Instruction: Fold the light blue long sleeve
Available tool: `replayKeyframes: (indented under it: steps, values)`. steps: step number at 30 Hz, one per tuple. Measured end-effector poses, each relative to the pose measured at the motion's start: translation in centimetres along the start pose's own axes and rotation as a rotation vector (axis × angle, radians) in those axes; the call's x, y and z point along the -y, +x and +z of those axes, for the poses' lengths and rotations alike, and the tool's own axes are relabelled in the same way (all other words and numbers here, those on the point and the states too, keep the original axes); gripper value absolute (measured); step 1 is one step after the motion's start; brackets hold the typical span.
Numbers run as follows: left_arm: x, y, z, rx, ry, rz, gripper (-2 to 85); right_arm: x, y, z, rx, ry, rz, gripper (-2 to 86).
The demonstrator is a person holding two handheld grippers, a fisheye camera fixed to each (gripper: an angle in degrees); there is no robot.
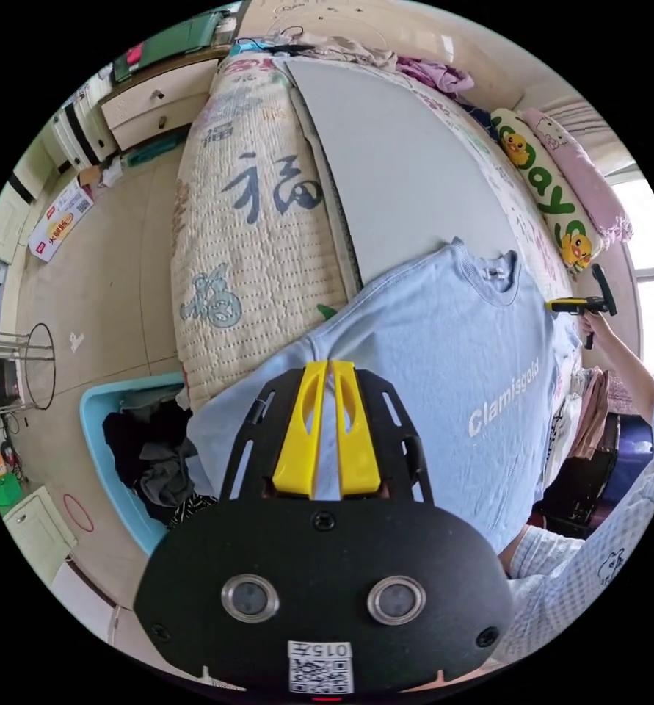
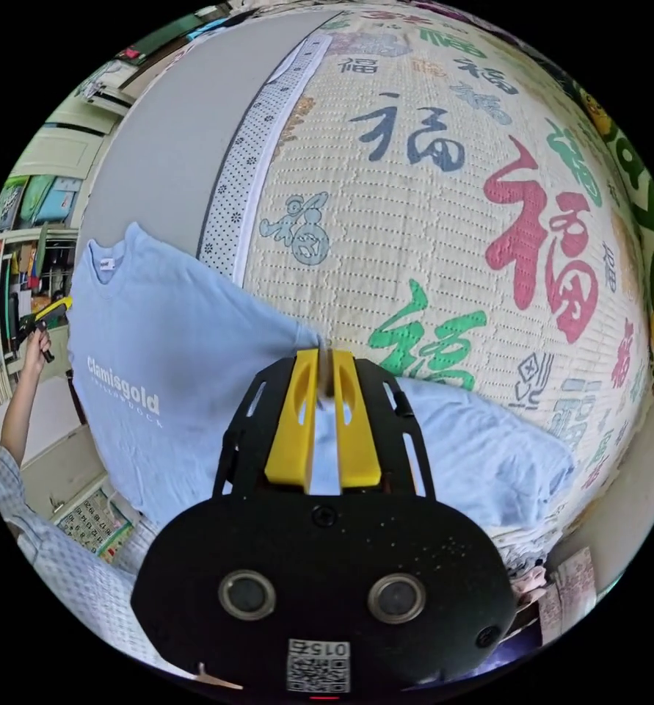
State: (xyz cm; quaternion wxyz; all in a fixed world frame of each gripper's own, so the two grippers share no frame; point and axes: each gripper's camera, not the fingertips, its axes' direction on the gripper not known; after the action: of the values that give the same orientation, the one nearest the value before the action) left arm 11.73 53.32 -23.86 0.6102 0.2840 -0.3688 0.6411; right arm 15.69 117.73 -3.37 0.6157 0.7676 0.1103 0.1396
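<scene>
The light blue long-sleeve shirt point(image 1: 444, 352) hangs spread out over the bed edge, front print toward the left gripper view, collar point(image 1: 499, 275) at the far side. My left gripper point(image 1: 330, 363) is shut on one shoulder edge of the shirt. My right gripper point(image 2: 325, 360) is shut on a pinch of the shirt point(image 2: 158, 345) at the other shoulder. One sleeve point(image 2: 488, 455) trails onto the quilt. The right gripper point(image 1: 565, 305) appears across the shirt in a hand point(image 1: 598, 323). The left gripper point(image 2: 51, 308) shows likewise in the right gripper view.
The bed carries a cream quilt point(image 1: 246, 242) with printed characters and a grey sheet point(image 1: 400, 161). Pillows point(image 1: 554, 198) lie along its far side. A blue basket point(image 1: 95, 411) of dark clothes stands on the floor beside the bed. Drawers point(image 1: 158, 103) stand farther off.
</scene>
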Motion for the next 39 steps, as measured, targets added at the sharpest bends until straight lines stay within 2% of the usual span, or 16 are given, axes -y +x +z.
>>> replayKeyframes:
  steps: [4, 7, 11, 13, 16, 19, 23, 25, 28, 31, 36, 39]
  values:
    - [-7.5, -1.6, -1.3, 0.015, 0.087, -0.168, 1.2, -4.7, 1.0, 0.6, -0.040, 0.109, 0.102, 6.9]
    - [-15.8, -1.7, 0.1, -0.078, 0.029, -0.353, 1.7, -10.3, 0.4, 2.1, 0.033, 0.168, 0.128, 5.8]
    - [-28.6, 0.9, 2.8, -0.207, -0.097, -0.596, 4.6, -19.3, -1.8, 8.1, 0.177, 0.027, 0.171, 8.0]
    - [-32.9, 2.4, 3.8, -0.230, -0.172, -0.647, 6.9, -23.3, -2.6, 11.1, 0.255, -0.044, 0.235, 9.8]
    - [-37.5, 5.3, 5.3, -0.243, -0.292, -0.562, 9.9, -29.0, -3.7, 15.7, 0.342, -0.156, 0.305, 11.4]
    - [-40.0, 8.1, 7.3, -0.248, -0.408, -0.452, 10.8, -33.0, -4.4, 19.5, 0.293, -0.239, 0.345, 11.5]
    - [-42.0, 10.2, 8.8, -0.192, -0.386, -0.409, 9.8, -36.3, -5.4, 24.9, 0.257, -0.364, 0.331, 9.2]
    - [-43.0, 10.5, 8.9, -0.199, -0.385, -0.448, 8.4, -37.1, -5.8, 26.1, 0.227, -0.353, 0.311, 7.2]
    - [-44.5, 11.7, 8.0, -0.221, -0.369, -0.410, 1.8, -38.3, -6.5, 26.9, 0.199, -0.355, 0.261, 3.3]
    - [-46.3, 13.3, 6.9, -0.183, -0.319, -0.394, 0.2, -39.8, -7.1, 27.1, 0.123, -0.317, 0.212, 2.2]
    - [-48.3, 16.7, 8.4, -0.032, -0.340, -0.372, 0.6, -41.5, -8.0, 30.7, 0.101, -0.318, 0.251, 1.7]
    - [-49.6, 19.6, 10.0, 0.127, -0.354, -0.358, 3.7, -42.2, -8.8, 33.5, 0.063, -0.323, 0.379, 1.9]
